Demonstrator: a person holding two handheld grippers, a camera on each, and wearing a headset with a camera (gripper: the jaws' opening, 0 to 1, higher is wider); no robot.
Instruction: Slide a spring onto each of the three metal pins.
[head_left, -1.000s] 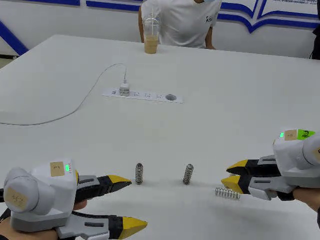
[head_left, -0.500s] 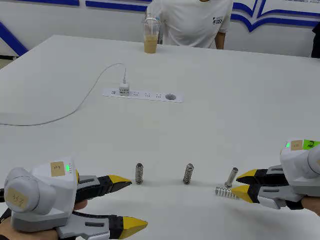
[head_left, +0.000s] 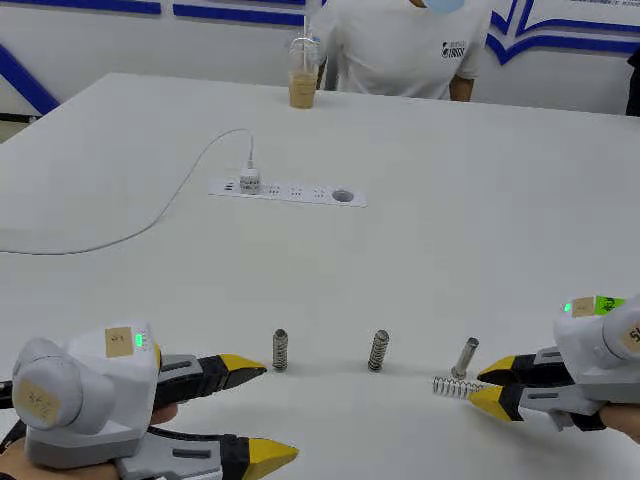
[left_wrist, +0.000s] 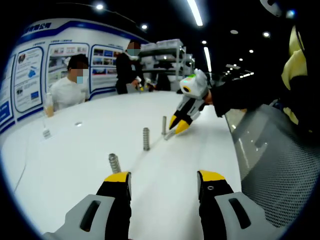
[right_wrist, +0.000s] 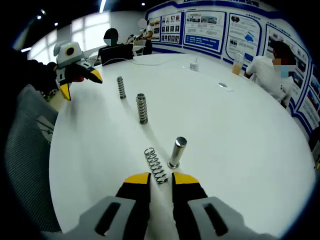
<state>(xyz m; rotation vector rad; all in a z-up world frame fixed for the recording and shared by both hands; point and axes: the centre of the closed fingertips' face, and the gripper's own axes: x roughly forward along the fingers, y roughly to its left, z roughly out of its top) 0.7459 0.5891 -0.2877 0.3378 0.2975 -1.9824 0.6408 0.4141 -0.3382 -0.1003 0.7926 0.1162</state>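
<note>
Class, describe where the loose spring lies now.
The loose spring lies flat on the table at the head view's lower right, beside the bare pin, one end at the tips of the right hand-held gripper.

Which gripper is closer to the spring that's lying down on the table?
Right. The right gripper has its tips at one end of the lying spring. The left gripper is far off, past the two pins already wearing springs.

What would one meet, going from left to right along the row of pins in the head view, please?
spring-covered pin → second spring-covered pin → bare pin → right tongs
</note>
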